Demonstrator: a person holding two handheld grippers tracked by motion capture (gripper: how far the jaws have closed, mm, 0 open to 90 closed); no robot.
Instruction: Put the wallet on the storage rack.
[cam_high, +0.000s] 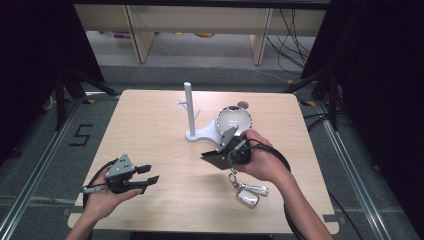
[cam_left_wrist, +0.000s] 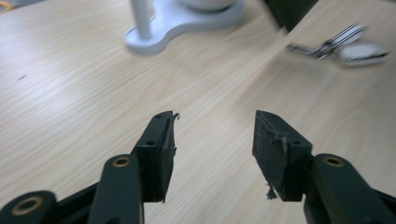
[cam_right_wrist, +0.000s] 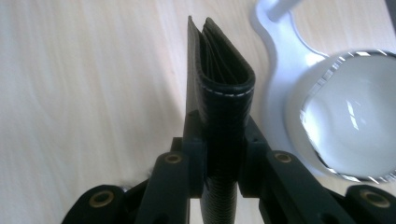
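My right gripper (cam_high: 223, 152) is shut on a folded black leather wallet (cam_high: 215, 158), held a little above the table near its middle. In the right gripper view the wallet (cam_right_wrist: 225, 86) stands on edge between the pads, fold toward the camera. A bunch of keys (cam_high: 248, 192) with a silver fob lies on the wood just under the right hand. My left gripper (cam_high: 151, 173) hovers low at the front left with its jaws apart and only bare tabletop between them (cam_left_wrist: 215, 135). The keys (cam_left_wrist: 348, 46) lie blurred, further off.
A white stand (cam_high: 188, 107) with an upright post and small side pegs rises at the table's middle back. Its flat base (cam_right_wrist: 282, 60) carries a shiny round bowl (cam_high: 234, 120) close behind the right gripper. The wooden table (cam_high: 150, 125) ends at dark floor on all sides.
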